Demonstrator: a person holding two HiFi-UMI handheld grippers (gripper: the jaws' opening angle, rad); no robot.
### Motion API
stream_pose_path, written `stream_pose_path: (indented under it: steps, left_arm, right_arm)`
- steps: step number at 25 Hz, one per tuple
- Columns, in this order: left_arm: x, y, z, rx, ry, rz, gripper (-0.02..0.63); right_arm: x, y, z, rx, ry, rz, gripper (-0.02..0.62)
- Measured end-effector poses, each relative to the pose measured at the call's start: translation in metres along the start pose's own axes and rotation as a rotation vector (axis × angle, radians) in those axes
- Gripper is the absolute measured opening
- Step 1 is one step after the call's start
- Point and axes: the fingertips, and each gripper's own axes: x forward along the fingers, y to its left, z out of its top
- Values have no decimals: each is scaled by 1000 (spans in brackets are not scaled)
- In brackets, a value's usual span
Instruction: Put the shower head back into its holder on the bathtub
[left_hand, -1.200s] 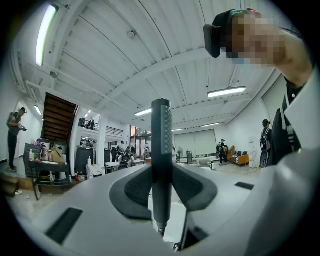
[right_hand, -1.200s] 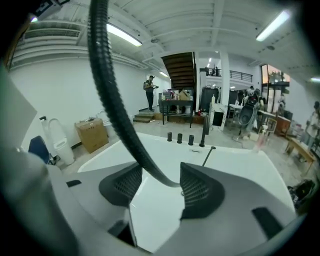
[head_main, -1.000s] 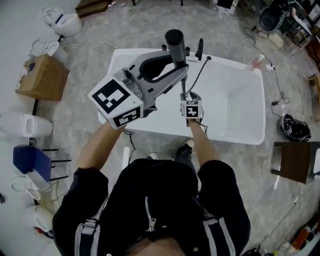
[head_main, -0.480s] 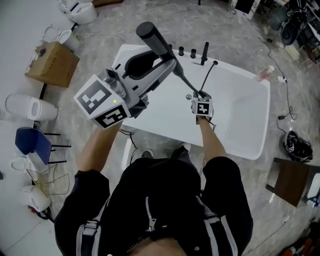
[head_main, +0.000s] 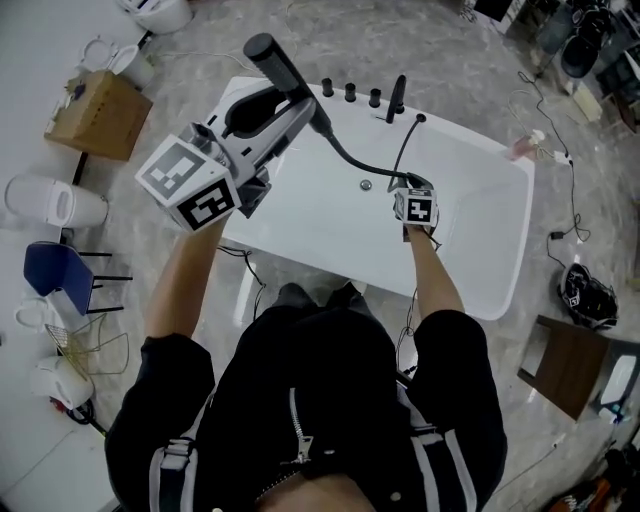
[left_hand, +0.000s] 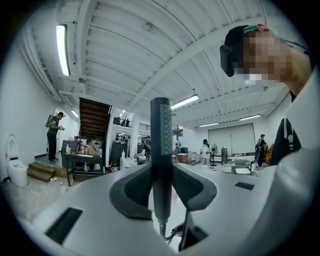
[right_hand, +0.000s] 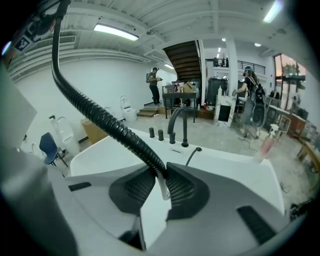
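**Shower head up in the air, not home yet**

Pinches the long black stick-shaped shower head in the left gripper, pads pressed tight on both sides of its handle. Holds it up over the left end of the white bathtub, lying about level, touching no rim as far as can be seen.

Grips the black ribbed hose w/ the right gripper, low over the inside of the tub. Has just been closing those jaws, and now squeezes the hose betw. them, close to its silver end.

Done so far, by the look of it: head picked up, hose taken in hand so it does not drag.

Left to do: carry the head over to the far rim, where the row of small black knobs and the tall black tap stand, slide it into the holder, then let go w/ both grippers. Can't tell which black bit there is the holder. Prob. about halfway, no more.
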Motion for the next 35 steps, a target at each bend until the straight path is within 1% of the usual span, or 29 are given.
stream_pose_path:
  steps: [4,9,14,17,20,25,27,31,35]
  left_arm:
    - [19,13,-34,-16,51,19,135]
    - [29,34,-78,-62,113,9,136]
    - [62,37,-117,-70,173,-14,137]
    - [74,42,-131,-44,206,-25,137]
    - [81,51,-143,-34,232,-27,137]
    - [93,62,-149,-49,239,-40,136]
    - [98,67,-153,-31,251,-32,137]
    - [105,81,-164,29,296,20,135]
    - [107,93,-177,39,343,41,135]
  right_arm:
    - [-14,-34,26,0,-52,-16,72]
    - [-36,-52,84,-39,-143,-46,72]
    - [-62,-80,149,-151,-233,-65,72]
    - [-77,-87,190,-210,-288,-83,72]
    - [-89,-90,219,-244,-331,-93,72]
    - [-102,-81,245,-291,-377,-95,74]
    - [-106,-77,253,-306,-395,-99,75]
    - [-112,-77,262,-318,-415,-109,78]
    - [-111,-75,265,-326,-413,-116,78]
